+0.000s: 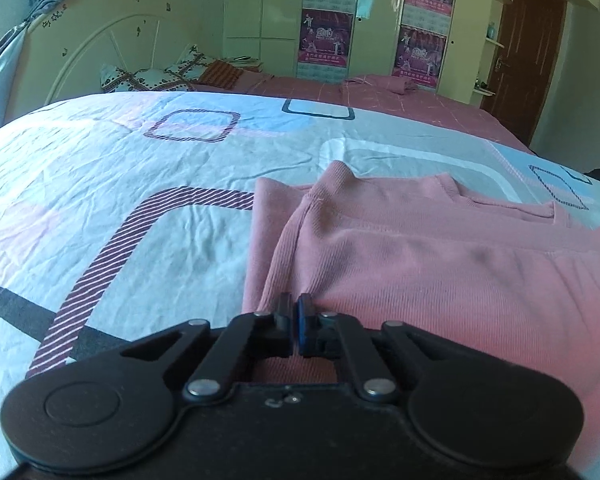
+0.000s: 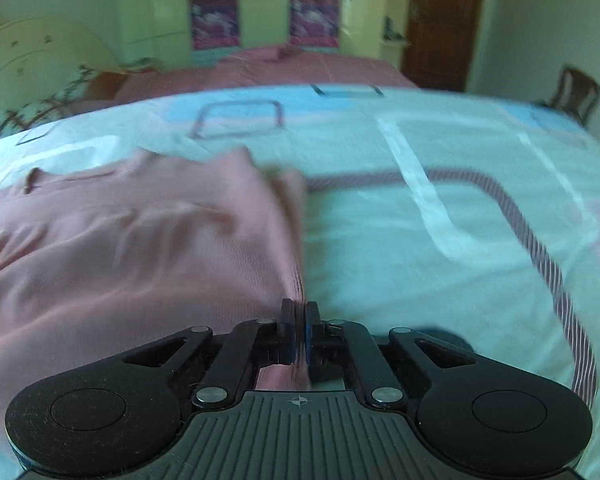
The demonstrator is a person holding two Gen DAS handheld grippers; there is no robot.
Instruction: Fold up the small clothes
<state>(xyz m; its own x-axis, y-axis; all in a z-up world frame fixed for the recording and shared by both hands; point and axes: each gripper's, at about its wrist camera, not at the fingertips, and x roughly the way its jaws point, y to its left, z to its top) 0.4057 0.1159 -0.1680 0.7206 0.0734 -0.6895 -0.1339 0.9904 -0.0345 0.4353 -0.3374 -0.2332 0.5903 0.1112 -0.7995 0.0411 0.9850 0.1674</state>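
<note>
On the bed, spread over a pale sheet (image 1: 100, 184) with striped square outlines, lies the pink top (image 1: 440, 272) I'm folding, its ribbed neckline toward the far side and its sleeves already turned in over the body. I have 2 grippers at the near hem, 1 at each corner. My left gripper (image 1: 295, 306) has its jaws together at the top's left edge, and a bit of pink fabric seems to be pinched between the pads, though the gap is too narrow for me to be sure how much. My right gripper (image 2: 300, 312) is likewise clamped on the right edge of the top (image 2: 140, 248), with cloth bunching up into the closed pads; that view is smeared by motion, so I can't read finer detail. I judge the step in hand to be taking the bottom hem for the lengthwise fold. Next I'd need to lift both corners together, evenly, and carry them toward the neckline, keeping the hem taut between the grippers so the sleeves stay tucked and the fold lands square.
</note>
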